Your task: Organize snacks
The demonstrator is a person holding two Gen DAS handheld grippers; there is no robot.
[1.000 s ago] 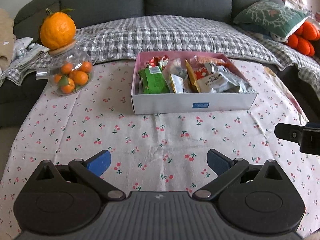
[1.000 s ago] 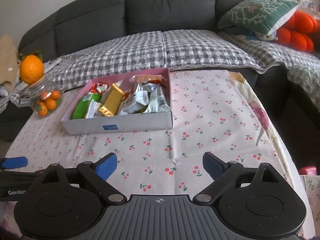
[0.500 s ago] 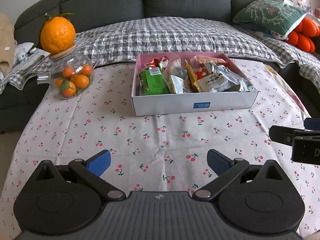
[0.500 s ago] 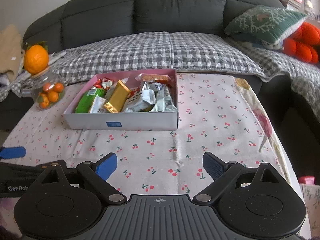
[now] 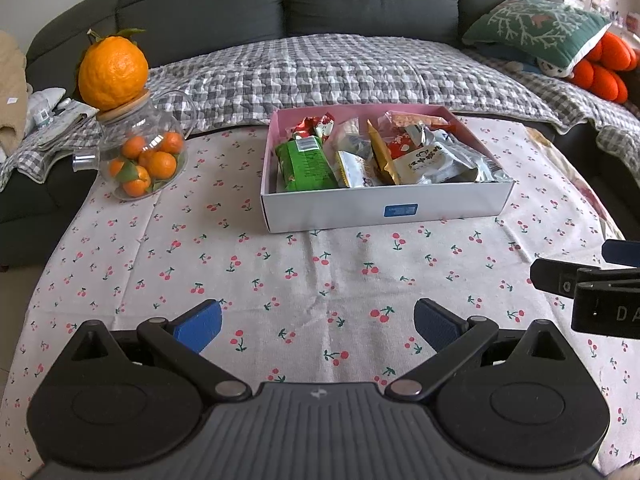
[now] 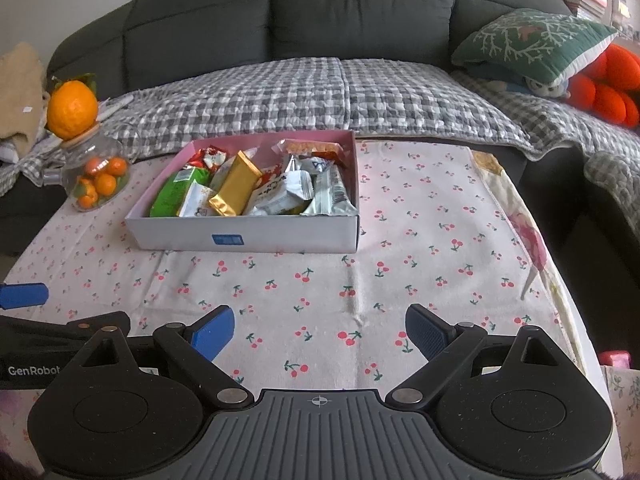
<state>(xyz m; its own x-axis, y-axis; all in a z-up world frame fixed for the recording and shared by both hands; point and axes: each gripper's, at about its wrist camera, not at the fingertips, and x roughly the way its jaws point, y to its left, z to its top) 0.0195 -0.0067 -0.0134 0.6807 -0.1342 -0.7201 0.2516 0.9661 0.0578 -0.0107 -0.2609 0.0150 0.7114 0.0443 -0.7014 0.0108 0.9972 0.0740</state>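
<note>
A white box with a pink inside (image 5: 384, 212) (image 6: 248, 236) stands on the cherry-print tablecloth and holds several snack packets: a green packet (image 5: 304, 166) (image 6: 176, 194), a gold packet (image 6: 236, 184), and silver and white ones (image 5: 436, 164) (image 6: 304, 196). My left gripper (image 5: 318, 324) is open and empty over the cloth in front of the box. My right gripper (image 6: 320, 330) is open and empty, to the right of the left one. Each gripper shows at the edge of the other's view.
A glass jar of small oranges (image 5: 140, 160) (image 6: 98, 180) with a large orange on its lid (image 5: 114, 68) stands left of the box. A dark sofa with a checked blanket (image 5: 340, 72) lies behind the table. A green cushion (image 6: 532, 44) and orange plush (image 6: 608, 88) sit at the right.
Both grippers have pulled back slightly from the box and stayed open. The right gripper's view has swung left, bringing the box more to the centre.
</note>
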